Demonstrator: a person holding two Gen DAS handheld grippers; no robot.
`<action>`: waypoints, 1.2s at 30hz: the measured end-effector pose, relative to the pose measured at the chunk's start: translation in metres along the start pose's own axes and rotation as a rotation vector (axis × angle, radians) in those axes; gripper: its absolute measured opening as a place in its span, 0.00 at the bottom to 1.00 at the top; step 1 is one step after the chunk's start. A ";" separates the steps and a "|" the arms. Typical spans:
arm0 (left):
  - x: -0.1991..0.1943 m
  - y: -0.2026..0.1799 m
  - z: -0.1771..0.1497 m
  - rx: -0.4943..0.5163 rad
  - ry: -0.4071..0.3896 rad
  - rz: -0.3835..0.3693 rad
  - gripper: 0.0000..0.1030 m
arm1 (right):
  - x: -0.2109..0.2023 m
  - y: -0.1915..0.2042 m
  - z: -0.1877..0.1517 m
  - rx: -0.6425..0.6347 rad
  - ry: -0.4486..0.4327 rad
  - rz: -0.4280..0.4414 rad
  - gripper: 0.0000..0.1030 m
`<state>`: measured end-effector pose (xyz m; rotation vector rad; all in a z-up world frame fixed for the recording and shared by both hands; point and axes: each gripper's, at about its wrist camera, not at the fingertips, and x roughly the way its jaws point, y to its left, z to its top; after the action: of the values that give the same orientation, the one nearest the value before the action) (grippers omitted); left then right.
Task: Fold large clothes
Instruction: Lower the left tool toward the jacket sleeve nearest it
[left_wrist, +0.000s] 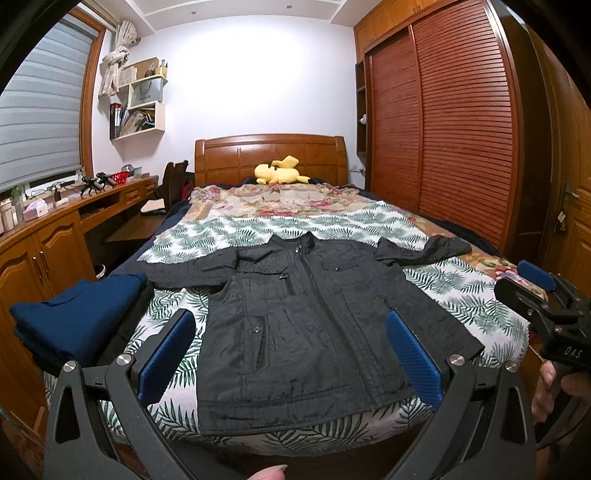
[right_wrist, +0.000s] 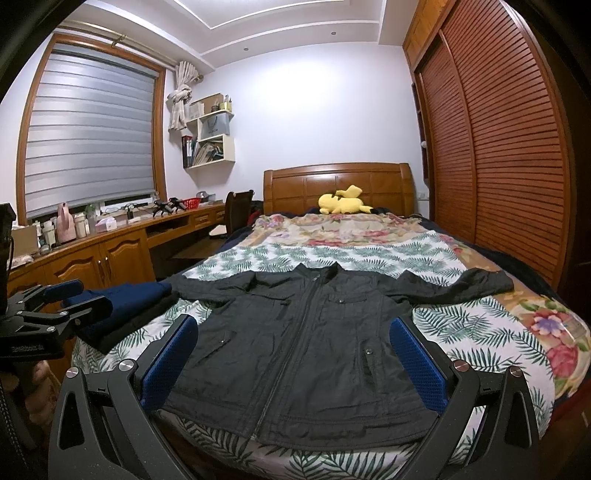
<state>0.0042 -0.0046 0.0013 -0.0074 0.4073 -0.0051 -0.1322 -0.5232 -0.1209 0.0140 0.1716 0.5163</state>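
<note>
A black zip-front jacket (left_wrist: 310, 317) (right_wrist: 295, 339) lies flat and face up on the leaf-patterned bed cover, sleeves spread to both sides and hem toward me. My left gripper (left_wrist: 291, 354) is open at the foot of the bed, its blue pads (left_wrist: 168, 354) framing the lower jacket without touching it. Held the same way over the hem, my right gripper (right_wrist: 295, 365) is also open and empty. Each gripper shows in the other's view: the right gripper (left_wrist: 524, 286) at the far right with a hand under it, the left gripper (right_wrist: 77, 297) at the far left.
A folded navy garment (left_wrist: 77, 317) (right_wrist: 129, 299) sits on the bed's near left corner. A yellow plush toy (left_wrist: 280, 173) lies by the wooden headboard (left_wrist: 269, 155). A slatted wardrobe (left_wrist: 443, 129) runs along the right and a wooden desk (right_wrist: 110, 243) with clutter along the left.
</note>
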 end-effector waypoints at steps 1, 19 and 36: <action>0.005 0.002 -0.001 -0.002 0.011 0.004 1.00 | 0.003 -0.001 -0.001 -0.003 0.004 0.002 1.00; 0.073 0.047 -0.019 -0.039 0.103 0.071 1.00 | 0.110 -0.010 0.017 -0.078 0.059 0.132 1.00; 0.141 0.088 -0.027 -0.150 0.197 0.124 1.00 | 0.255 -0.022 0.021 -0.119 0.149 0.329 0.98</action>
<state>0.1236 0.0823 -0.0800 -0.1304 0.6037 0.1480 0.1001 -0.4164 -0.1418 -0.1144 0.2865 0.8558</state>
